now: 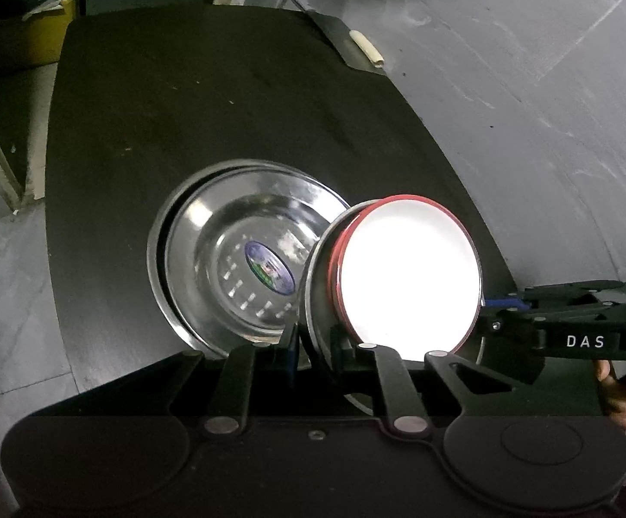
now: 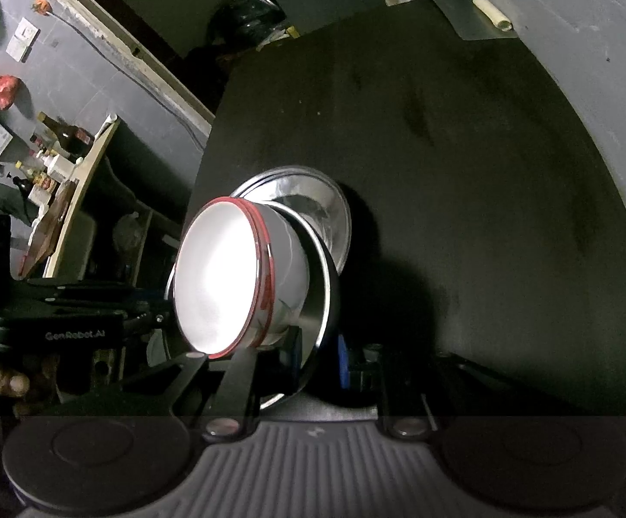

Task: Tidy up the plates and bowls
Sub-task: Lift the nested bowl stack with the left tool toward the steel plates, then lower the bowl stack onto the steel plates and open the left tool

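Note:
A steel plate [image 1: 311, 298] [image 2: 322, 302] carries a red-rimmed bowl [image 1: 408, 280] [image 2: 218, 276] with a white inside and a steel wall. The plate is lifted above the black table [image 1: 183, 108]. My left gripper [image 1: 313, 345] is shut on the plate's near rim. My right gripper [image 2: 319, 358] is shut on the opposite rim and shows from the side in the left wrist view [image 1: 488, 304]. The left gripper [image 2: 164, 315] reaches in from the left in the right wrist view. Behind the lifted plate, a stack of two steel plates [image 1: 226, 250] [image 2: 308, 198] rests on the table, the top one bearing a sticker.
A white tube [image 1: 367, 47] [image 2: 492, 13] lies at the table's far corner. Grey floor surrounds the table. A shelf with bottles [image 2: 54, 146] stands to the left of the table, and a yellow box [image 1: 32, 39] sits beyond its far left corner.

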`<state>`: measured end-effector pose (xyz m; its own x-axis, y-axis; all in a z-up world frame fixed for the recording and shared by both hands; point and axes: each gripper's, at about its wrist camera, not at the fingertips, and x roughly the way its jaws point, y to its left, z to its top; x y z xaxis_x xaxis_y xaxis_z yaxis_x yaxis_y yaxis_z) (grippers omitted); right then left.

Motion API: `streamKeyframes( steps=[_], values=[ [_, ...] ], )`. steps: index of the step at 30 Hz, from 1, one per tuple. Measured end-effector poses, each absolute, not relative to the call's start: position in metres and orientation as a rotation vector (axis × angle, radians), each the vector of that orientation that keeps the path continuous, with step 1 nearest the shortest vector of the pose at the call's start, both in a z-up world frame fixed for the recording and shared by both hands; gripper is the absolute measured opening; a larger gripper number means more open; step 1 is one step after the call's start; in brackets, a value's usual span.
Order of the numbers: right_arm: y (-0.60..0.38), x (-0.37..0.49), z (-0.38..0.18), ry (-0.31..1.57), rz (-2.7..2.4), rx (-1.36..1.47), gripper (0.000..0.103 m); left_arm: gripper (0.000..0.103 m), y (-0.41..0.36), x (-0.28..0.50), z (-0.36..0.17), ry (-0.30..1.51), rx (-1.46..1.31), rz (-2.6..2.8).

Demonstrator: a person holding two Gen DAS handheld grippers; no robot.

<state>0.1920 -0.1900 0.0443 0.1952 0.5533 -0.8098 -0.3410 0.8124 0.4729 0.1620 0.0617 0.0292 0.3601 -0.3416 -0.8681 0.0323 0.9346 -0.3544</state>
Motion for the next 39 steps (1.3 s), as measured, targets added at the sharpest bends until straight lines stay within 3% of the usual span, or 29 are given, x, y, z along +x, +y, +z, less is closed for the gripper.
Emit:
streamKeyframes(
  steps=[39],
  values=[
    [-0.148, 0.241, 0.009, 1.272, 0.696, 0.202, 0.020, 0.012, 0.104, 0.195, 0.003, 1.224, -0.314, -0.091]
  ],
)
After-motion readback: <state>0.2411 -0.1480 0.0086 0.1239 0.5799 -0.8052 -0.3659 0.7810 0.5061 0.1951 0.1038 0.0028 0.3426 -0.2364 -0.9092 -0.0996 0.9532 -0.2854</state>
